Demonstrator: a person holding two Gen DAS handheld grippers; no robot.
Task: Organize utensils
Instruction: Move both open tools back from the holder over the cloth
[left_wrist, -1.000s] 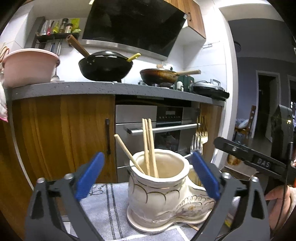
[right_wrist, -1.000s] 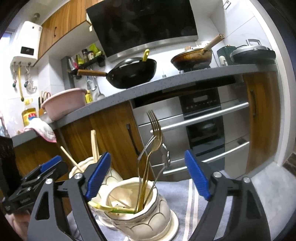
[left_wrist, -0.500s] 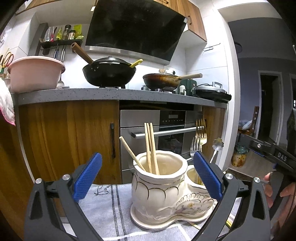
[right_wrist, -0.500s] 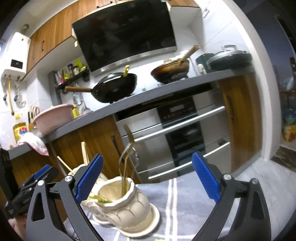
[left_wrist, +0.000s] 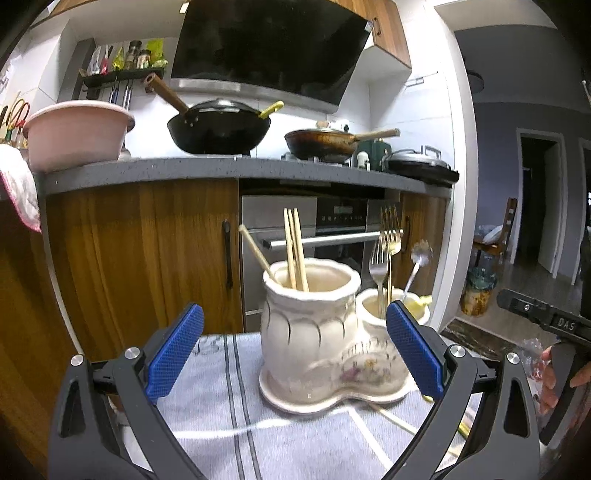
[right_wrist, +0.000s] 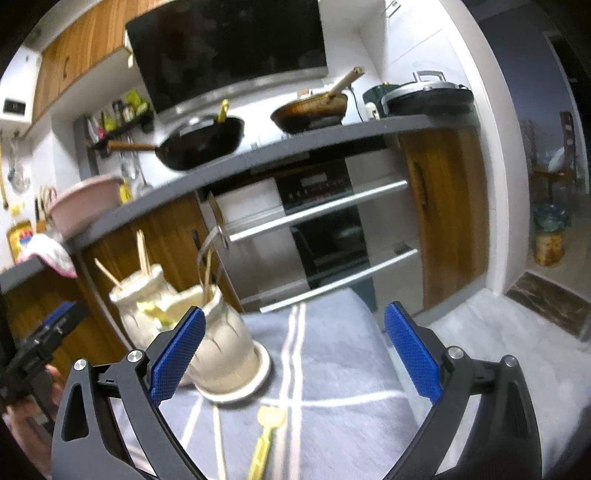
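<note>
Both tongs, left (left_wrist: 293, 349) and right (right_wrist: 293, 349), stay spread and empty; right has backed off the holder (right_wrist: 221, 347), revealing a yellow spoon (right_wrist: 264, 439).

Left wrist view: sits low behind the left gripper (left_wrist: 295, 349), looking level along its jaws toward the kitchen cabinets and oven (left_wrist: 314, 236).
Left view nearness: close to the boot-shaped ceramic holder (left_wrist: 314, 332), which fills the centre between the blue pads.
Right wrist view: sits behind the right gripper (right_wrist: 293, 354), tilted, looking slightly down over the grey striped cloth (right_wrist: 332, 354) toward the same cabinets.
Right view nearness: close; the holder (right_wrist: 221, 347) lies left of centre, partly behind the left pad.
Shared: holder, cloth, oven (right_wrist: 321, 221), black wok (left_wrist: 218, 129) (right_wrist: 201, 142), range hood.
Cross-sight: each view catches the other gripper at its edge.
</note>
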